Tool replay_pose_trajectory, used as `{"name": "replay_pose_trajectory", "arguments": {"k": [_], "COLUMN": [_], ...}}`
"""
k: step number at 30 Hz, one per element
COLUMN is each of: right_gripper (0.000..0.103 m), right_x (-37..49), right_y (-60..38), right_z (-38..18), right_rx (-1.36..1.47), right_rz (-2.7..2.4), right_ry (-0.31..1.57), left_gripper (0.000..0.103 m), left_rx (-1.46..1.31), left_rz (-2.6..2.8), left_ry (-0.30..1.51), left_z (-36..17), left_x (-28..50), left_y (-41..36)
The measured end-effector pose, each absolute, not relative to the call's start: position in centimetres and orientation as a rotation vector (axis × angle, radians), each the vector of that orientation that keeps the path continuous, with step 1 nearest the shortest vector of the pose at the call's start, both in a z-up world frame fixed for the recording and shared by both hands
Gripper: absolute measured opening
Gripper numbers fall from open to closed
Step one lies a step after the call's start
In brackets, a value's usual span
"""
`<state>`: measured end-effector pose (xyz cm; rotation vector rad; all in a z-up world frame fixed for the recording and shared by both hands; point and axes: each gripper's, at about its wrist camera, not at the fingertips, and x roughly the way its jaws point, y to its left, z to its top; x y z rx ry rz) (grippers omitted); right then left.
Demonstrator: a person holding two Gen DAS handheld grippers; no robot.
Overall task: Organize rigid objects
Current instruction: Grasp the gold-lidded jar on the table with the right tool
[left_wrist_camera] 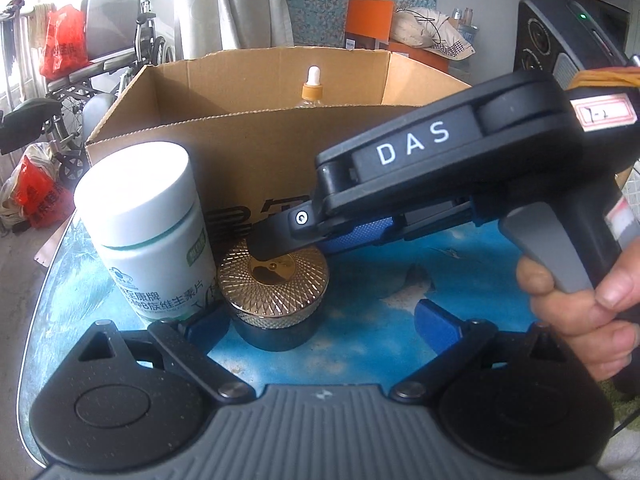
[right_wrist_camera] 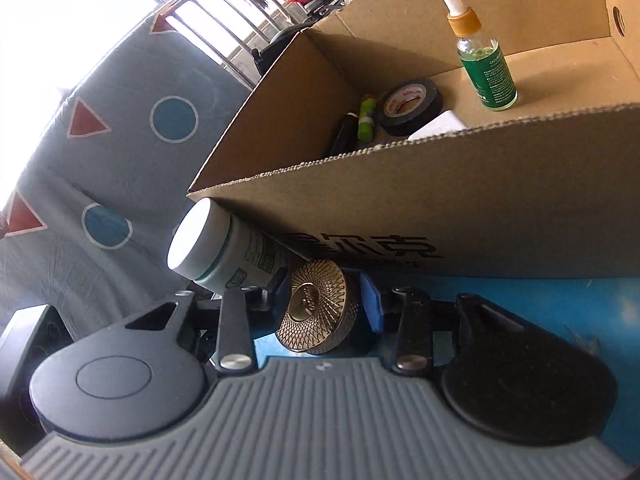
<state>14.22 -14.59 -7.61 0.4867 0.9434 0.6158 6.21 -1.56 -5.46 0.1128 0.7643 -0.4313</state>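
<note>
My right tongs [right_wrist_camera: 326, 306] straddle the gold-lidded jar [left_wrist_camera: 273, 280], fingers spread, not yet pinching. Jar sits against the cardboard box [left_wrist_camera: 256, 152] front wall, beside the white bottle [left_wrist_camera: 140, 224]. Left tongs [left_wrist_camera: 320, 316] gape, idle. Next: squeeze, lift into box.

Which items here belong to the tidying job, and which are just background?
Job:
gold-lidded jar
white pill bottle
cardboard box
dropper bottle
black tape roll
right claw

Background:
wheelchair
red plastic bag
black speaker
</note>
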Motion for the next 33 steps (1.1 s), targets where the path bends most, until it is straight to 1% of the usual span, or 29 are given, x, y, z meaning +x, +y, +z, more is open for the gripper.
{"name": "replay_pose_trajectory", "arguments": {"k": [9,18,28,33], "right_gripper": [0.038,0.039,0.039,0.04], "right_x": [13.0,10.0,6.1,4.9], "right_y": [-16.4,-20.1,-24.7,-26.0], "right_z": [-7.3,-8.0,-8.5,-8.6], "right_rx": [0.498,0.591,0.635,0.648], "right_rz": [0.588,0.511,0.409,0.385], "right_ry": [0.941,0.901,0.842,0.824], "left_gripper": [0.099,0.098,0.093,0.093], "left_rx": [0.168,0.194,0.243,0.266], "left_rz": [-0.507,-0.609,-0.699,-0.709], "left_ry": [0.77,0.782,0.774,0.771], "left_z": [-5.1,-5.1,-5.2,-5.4], "left_x": [5.7,5.3,4.3,4.8], "left_y": [-3.7,-6.7,-10.3,-11.5]}}
